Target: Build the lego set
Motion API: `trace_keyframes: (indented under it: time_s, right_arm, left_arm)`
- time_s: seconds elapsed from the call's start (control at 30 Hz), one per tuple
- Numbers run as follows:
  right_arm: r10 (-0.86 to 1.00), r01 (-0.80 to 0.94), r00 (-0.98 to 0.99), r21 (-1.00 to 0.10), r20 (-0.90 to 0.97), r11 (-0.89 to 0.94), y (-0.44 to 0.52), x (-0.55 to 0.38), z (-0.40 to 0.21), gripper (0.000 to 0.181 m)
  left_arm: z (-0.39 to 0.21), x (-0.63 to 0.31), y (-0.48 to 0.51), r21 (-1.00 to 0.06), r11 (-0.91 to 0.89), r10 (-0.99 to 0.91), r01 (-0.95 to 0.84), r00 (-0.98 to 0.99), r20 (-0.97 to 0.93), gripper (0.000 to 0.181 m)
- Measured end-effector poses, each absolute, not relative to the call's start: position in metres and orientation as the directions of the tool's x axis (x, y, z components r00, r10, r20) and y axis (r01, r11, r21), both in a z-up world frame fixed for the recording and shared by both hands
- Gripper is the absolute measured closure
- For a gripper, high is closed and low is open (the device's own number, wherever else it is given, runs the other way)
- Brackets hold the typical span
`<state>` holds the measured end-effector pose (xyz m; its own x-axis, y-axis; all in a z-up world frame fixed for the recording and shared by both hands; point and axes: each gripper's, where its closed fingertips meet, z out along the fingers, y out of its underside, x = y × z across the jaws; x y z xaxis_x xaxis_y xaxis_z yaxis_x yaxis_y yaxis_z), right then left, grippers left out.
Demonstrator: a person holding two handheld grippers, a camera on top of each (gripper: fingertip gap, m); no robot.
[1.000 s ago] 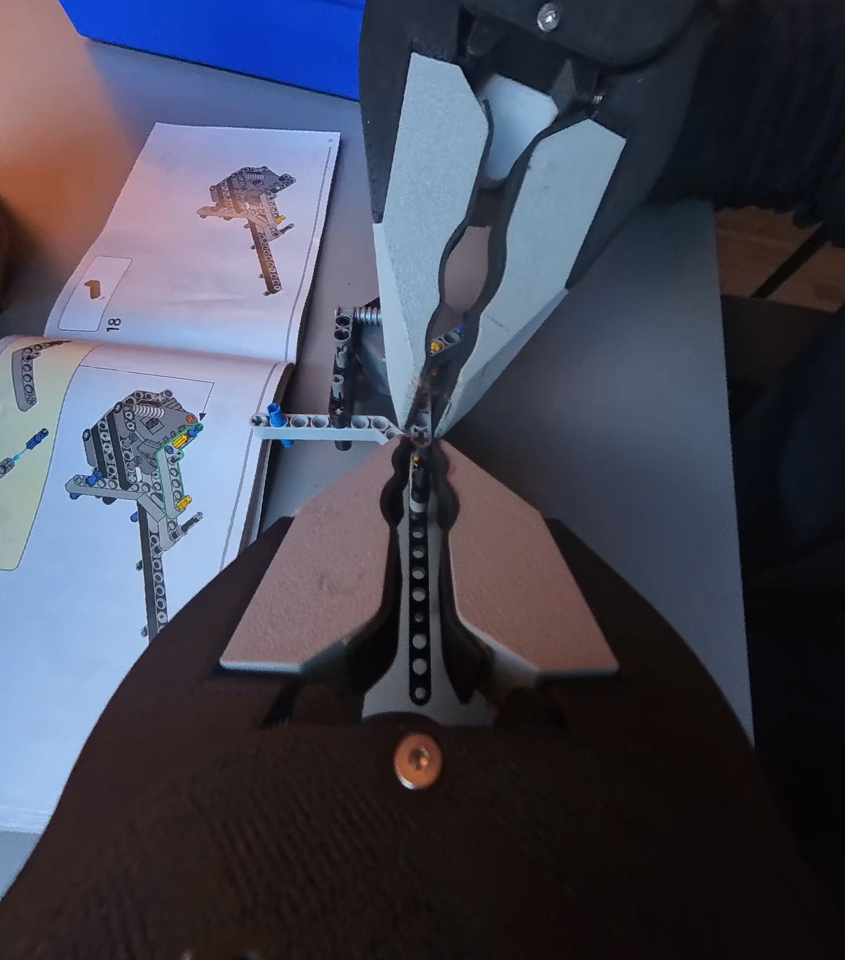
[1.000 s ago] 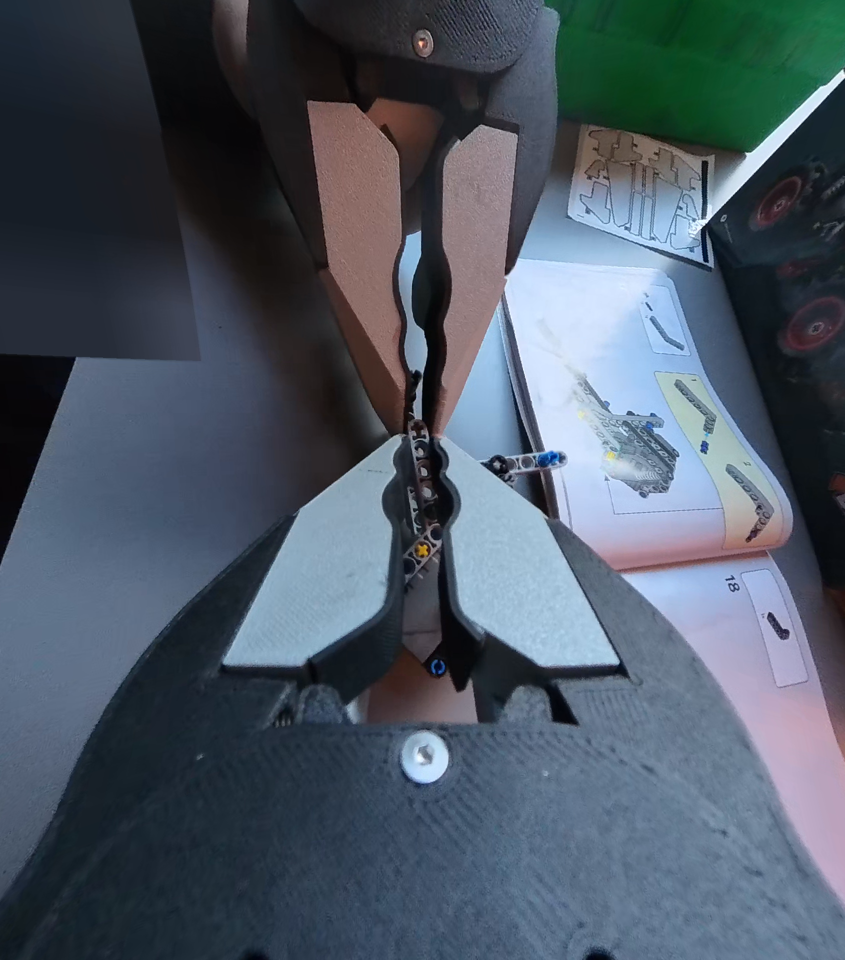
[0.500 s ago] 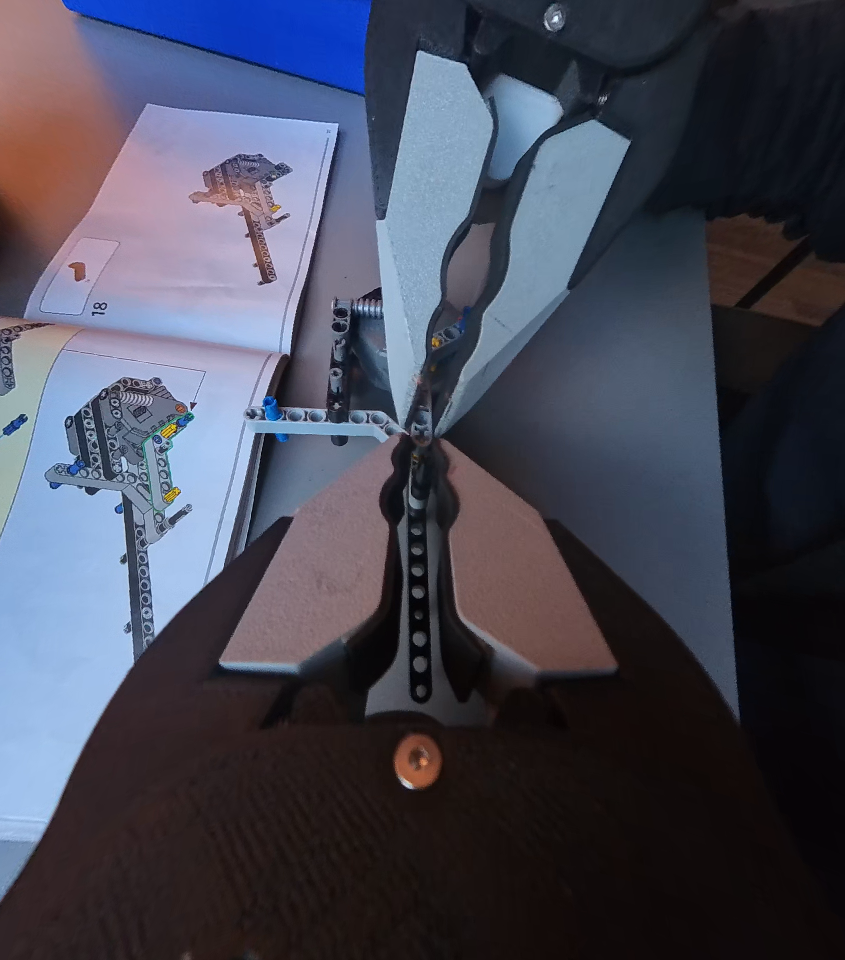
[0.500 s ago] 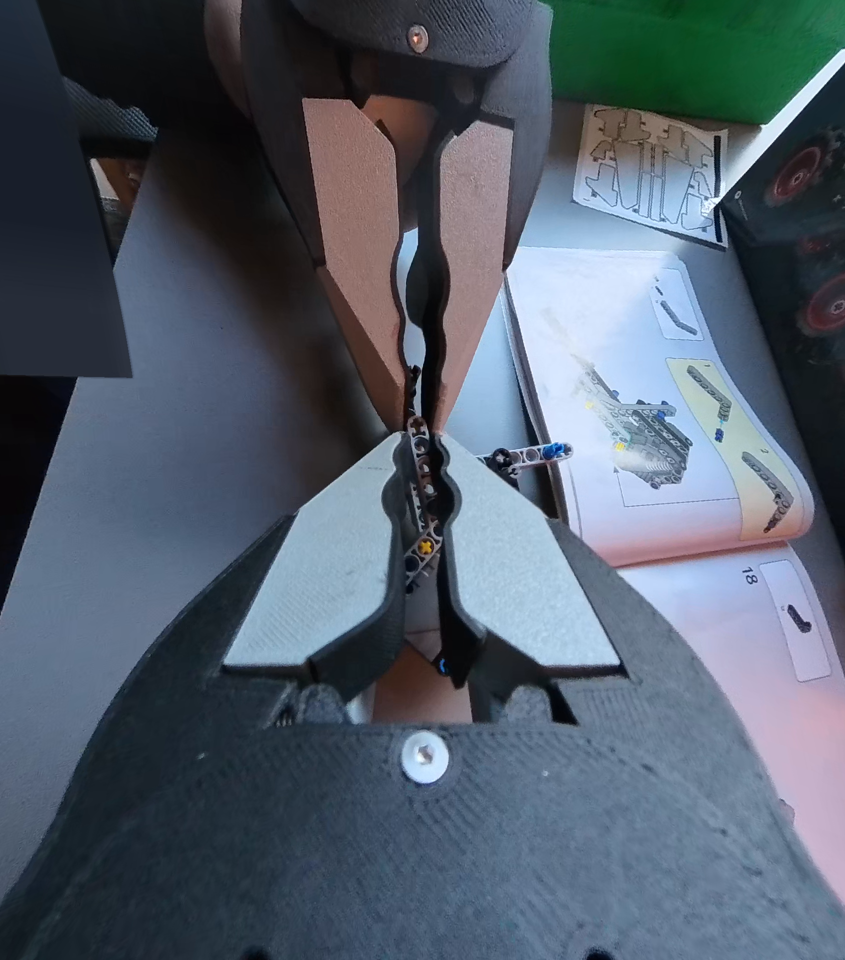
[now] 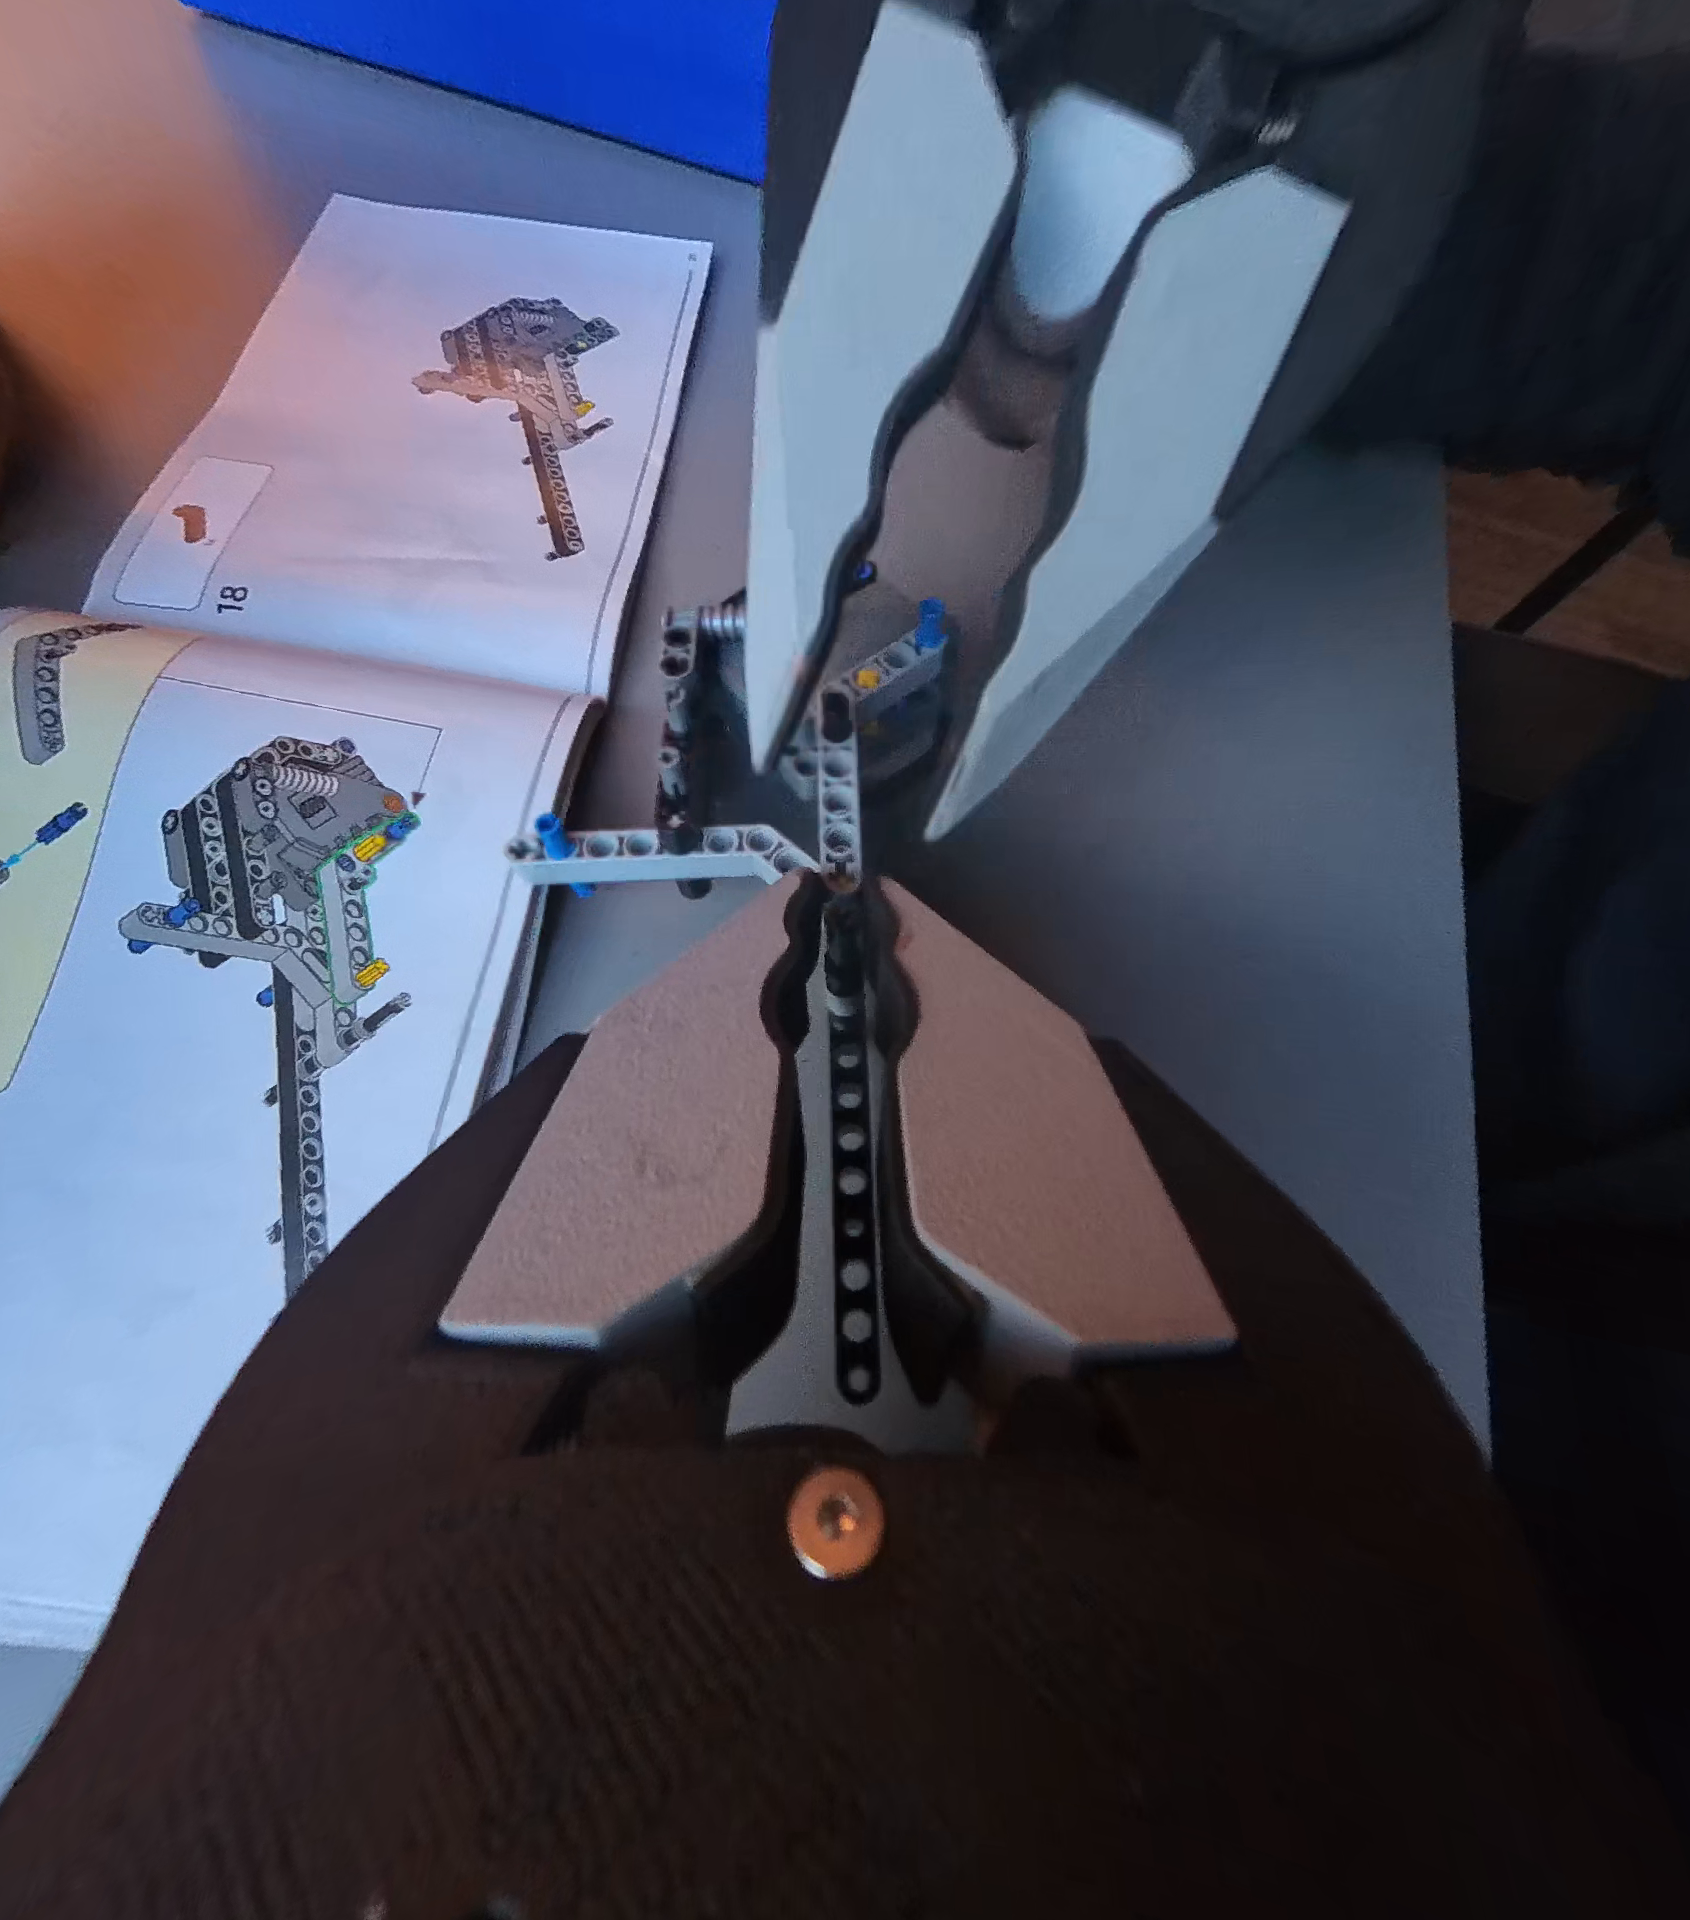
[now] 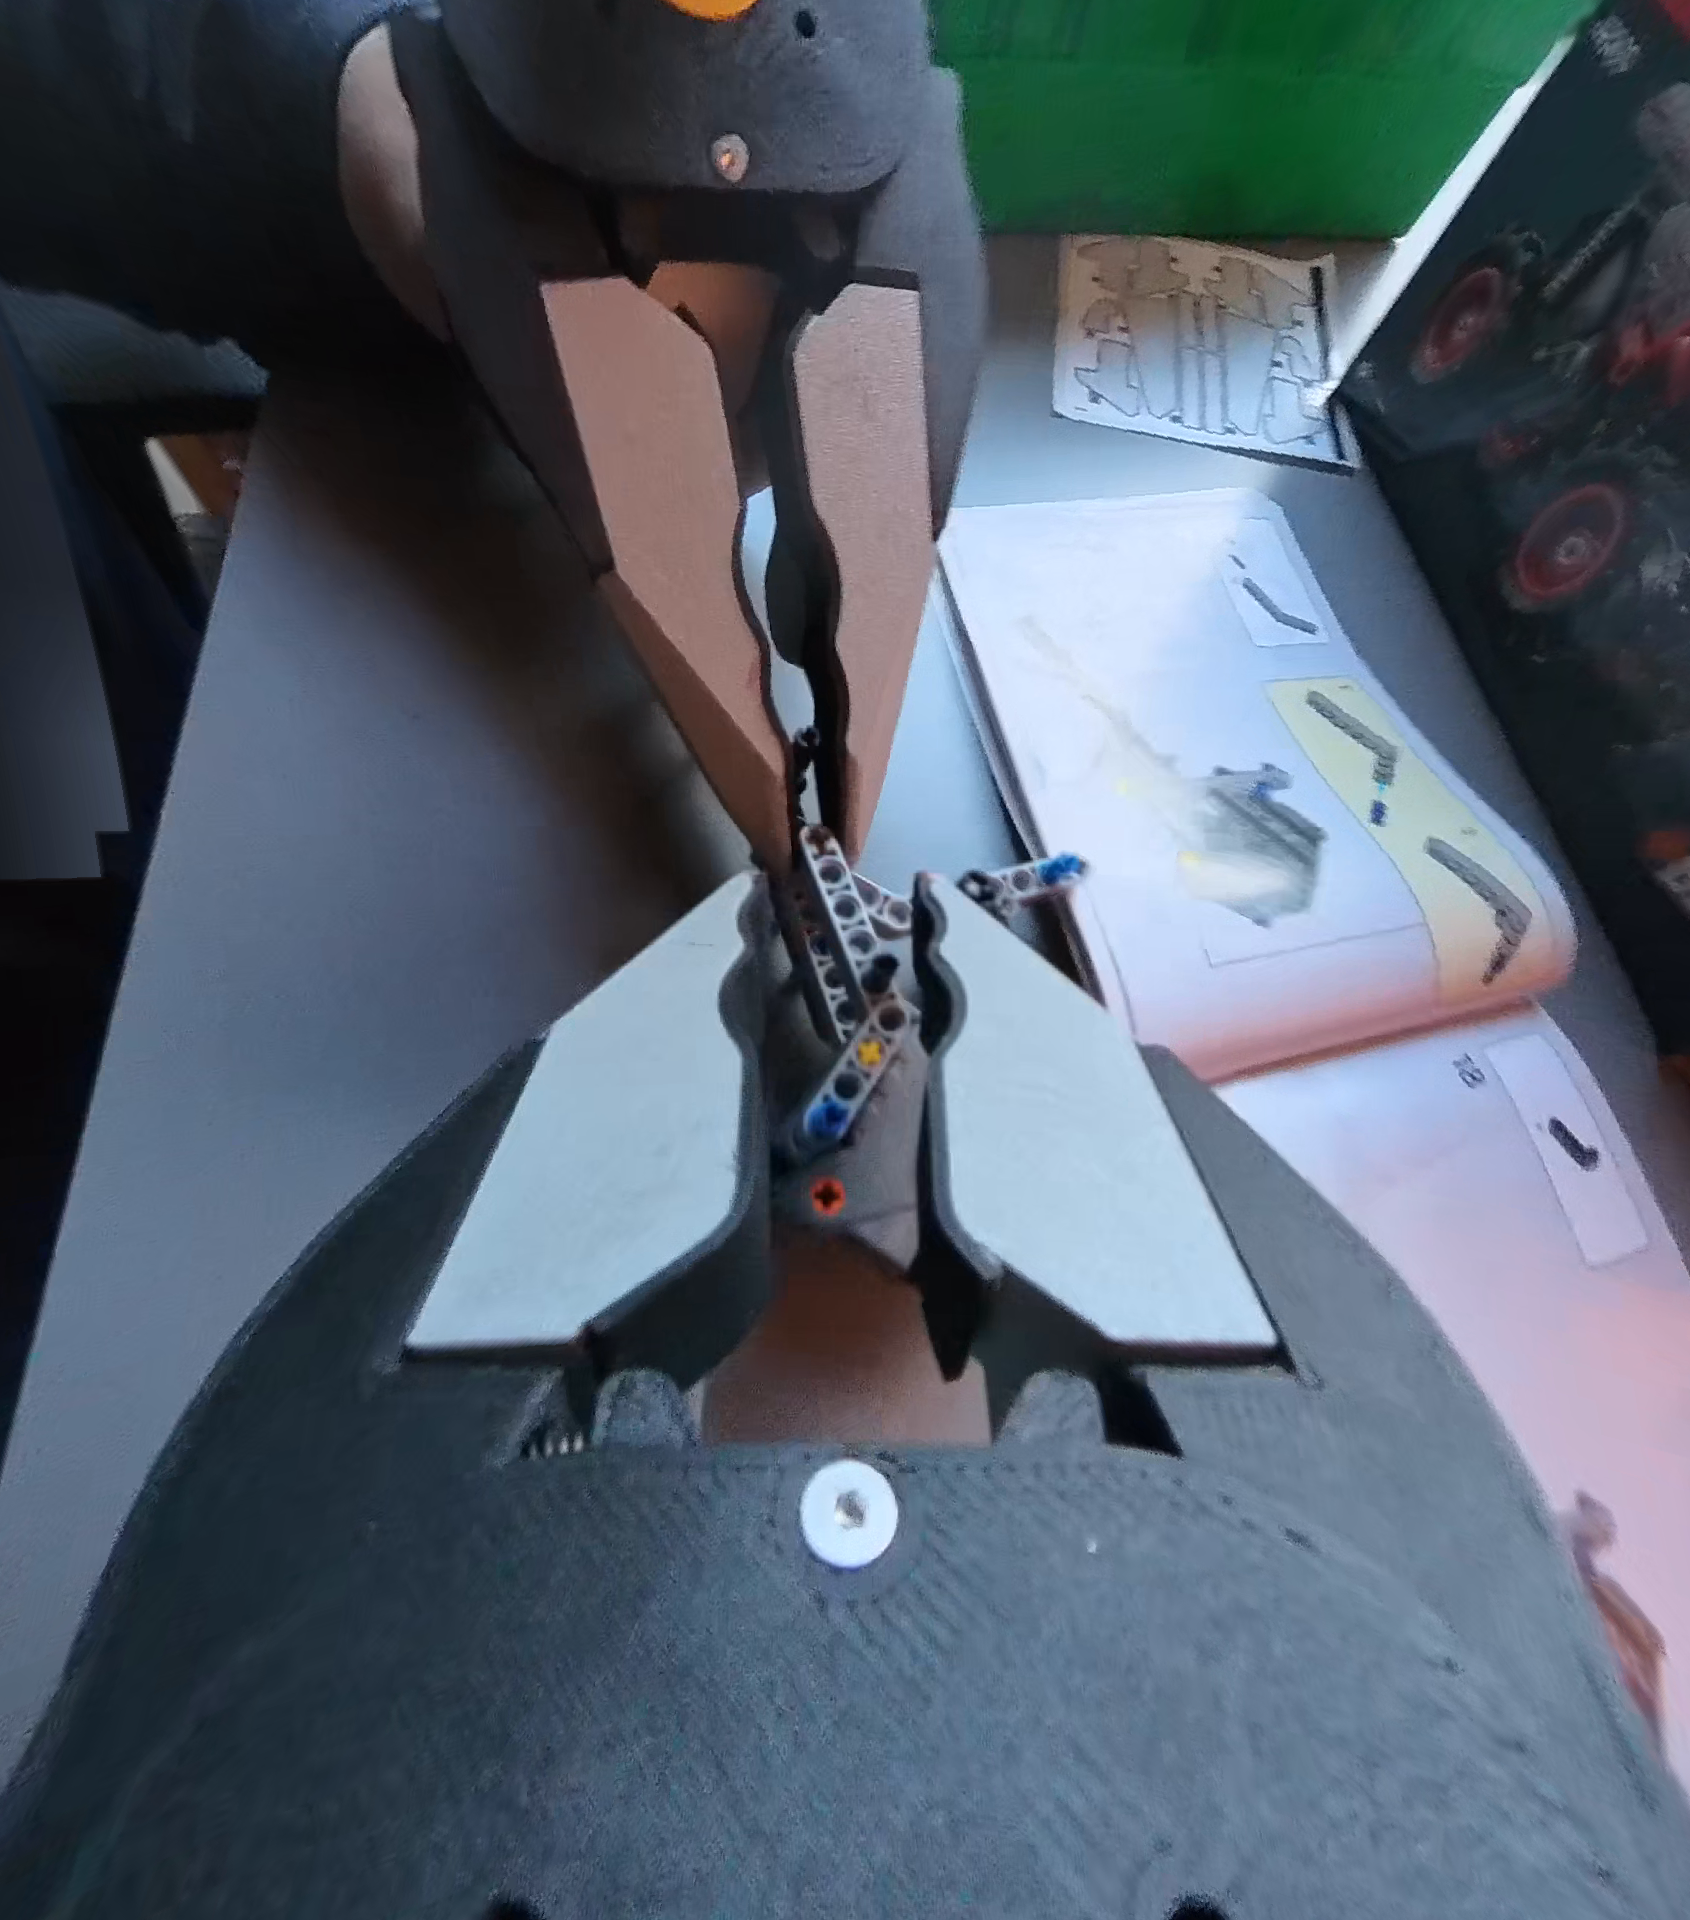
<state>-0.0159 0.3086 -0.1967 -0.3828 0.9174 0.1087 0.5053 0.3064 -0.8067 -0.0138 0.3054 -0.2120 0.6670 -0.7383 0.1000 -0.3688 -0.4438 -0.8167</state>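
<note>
the right gripper (image 6: pixel 836 925) has just spread its jaws, now narrowly open and letting go of the model (image 5: pixel 836 769), which hangs above the bench (image 5: pixel 1184 935) beside the booklet (image 5: pixel 197 935); the left gripper (image 5: pixel 846 894) alone pinches its black beam (image 5: pixel 851 1195), so that joint looks pressed home

Each wrist camera looks forward along its own fingers, down at the table (image 5: pixel 1184 935), close; the views face each other, sharing the lego assembly (image 5: pixel 716 842) and booklet (image 6: pixel 1236 790).
</note>
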Motion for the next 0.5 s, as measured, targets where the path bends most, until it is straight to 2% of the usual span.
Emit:
trace_keyframes:
  time_s: [0.17,0.3,0.5]
  right_arm:
    - [0.964,0.519,-0.212,-0.818,0.157,0.248,0.328,0.012,-0.18,0.167]
    - [0.989,0.562,-0.105,-0.815,0.099,0.142,0.325,0.028,-0.19,0.172]
    - [0.995,0.607,-0.026,-0.79,0.096,0.092,0.324,0.031,-0.206,0.174]
  left_arm:
    - [-0.211,-0.012,0.305,-0.824,-0.451,-0.736,-0.345,0.666,0.124,0.174]
    - [-0.209,-0.01,0.303,-0.825,-0.467,-0.73,-0.319,0.665,0.156,0.168]
    - [-0.205,-0.012,0.306,-0.829,-0.472,-0.722,-0.299,0.672,0.168,0.167]
